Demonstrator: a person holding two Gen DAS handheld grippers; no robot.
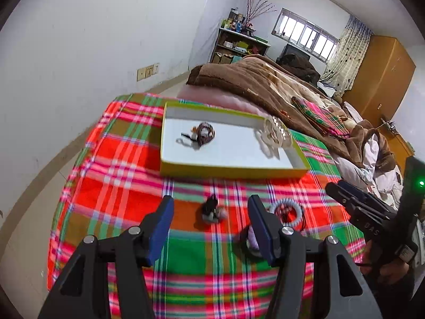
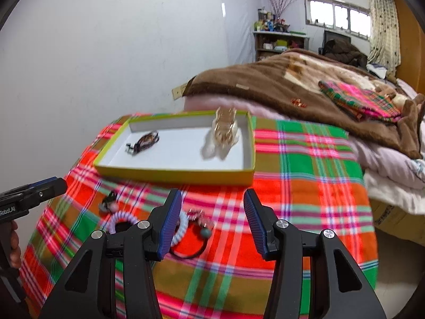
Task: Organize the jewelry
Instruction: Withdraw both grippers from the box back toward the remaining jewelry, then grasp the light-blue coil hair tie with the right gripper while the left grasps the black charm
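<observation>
Plaid cloth (image 1: 111, 159) bears loose pieces: both grippers, left gripper (image 1: 209, 219) and right gripper (image 2: 212, 222), gape empty; straddle one tie (image 1: 212, 210) squarely before closing, then carry it to the tray (image 1: 231, 170).

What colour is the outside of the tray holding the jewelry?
Yellow-green outside, white inside; the tray shows best in the right wrist view.

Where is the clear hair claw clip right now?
The clear hair claw clip lies inside the yellow-rimmed box on the plaid cloth, toward the box's right end in both wrist views, well apart from the dark braided bracelet at its left end.
</observation>
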